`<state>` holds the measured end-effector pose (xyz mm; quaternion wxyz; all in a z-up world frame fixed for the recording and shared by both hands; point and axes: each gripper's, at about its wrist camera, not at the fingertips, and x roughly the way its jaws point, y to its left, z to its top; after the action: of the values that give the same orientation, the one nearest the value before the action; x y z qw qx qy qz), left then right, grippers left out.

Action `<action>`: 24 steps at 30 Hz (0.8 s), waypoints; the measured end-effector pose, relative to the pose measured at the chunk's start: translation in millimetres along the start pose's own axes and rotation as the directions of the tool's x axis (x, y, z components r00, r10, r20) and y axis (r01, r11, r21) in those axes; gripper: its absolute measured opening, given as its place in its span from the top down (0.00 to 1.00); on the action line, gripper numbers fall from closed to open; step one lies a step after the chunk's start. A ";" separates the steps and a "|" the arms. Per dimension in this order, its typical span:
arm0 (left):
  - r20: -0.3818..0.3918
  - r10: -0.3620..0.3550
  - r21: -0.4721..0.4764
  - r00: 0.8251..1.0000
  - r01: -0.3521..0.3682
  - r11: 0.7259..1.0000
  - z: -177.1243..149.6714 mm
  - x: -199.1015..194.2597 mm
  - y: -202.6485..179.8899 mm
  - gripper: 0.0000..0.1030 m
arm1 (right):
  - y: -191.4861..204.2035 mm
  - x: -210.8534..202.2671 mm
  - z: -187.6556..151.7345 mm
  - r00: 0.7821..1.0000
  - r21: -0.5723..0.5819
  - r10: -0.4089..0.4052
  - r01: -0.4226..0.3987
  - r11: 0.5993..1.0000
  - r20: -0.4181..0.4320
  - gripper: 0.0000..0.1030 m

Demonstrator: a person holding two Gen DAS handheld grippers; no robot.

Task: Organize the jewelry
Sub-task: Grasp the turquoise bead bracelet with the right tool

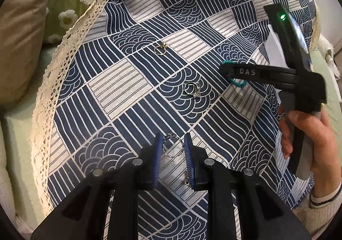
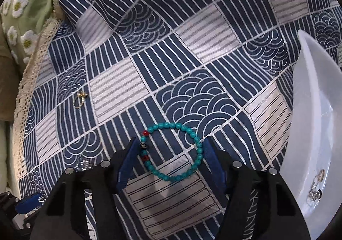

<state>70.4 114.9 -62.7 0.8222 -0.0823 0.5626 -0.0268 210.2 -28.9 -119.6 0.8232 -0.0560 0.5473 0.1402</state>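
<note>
while right tongs [image 2: 171,155] straddle the turquoise bracelet [image 2: 172,152], pads spread | left tongs [image 1: 171,150] pinching a silver ring [image 1: 173,146]

white tray [image 2: 310,111] walls right, patterned cloth [image 2: 192,47] ahead open

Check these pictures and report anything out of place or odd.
Nothing looks damaged or spilled. Loose pieces lie scattered on the patterned cloth: a gold ring, a silver ring and a turquoise bracelet, while a few pieces already sit in the white tray.
</note>
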 end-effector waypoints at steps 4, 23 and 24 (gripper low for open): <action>0.002 0.000 0.007 1.000 0.000 1.000 0.2 -0.7 -2.5 0.81 | 5.4 -0.4 -3.5 0.999 -0.036 -0.029 0.030 0.999 0.022 0.71; 0.091 -0.071 -0.019 0.993 0.073 0.997 24.8 -35.8 -36.9 0.81 | -8.7 -97.7 -12.1 0.978 -0.009 0.105 -0.105 0.994 0.183 0.92; 0.096 -0.081 -0.017 0.992 0.083 0.996 26.9 -38.4 -42.6 0.81 | -13.4 -108.1 -14.4 0.975 -0.005 0.108 -0.109 0.994 0.193 0.92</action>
<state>83.5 81.1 -10.8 0.8454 -0.1150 0.5192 -0.0507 162.2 -63.5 -26.9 0.8636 -0.0099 0.4676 0.1882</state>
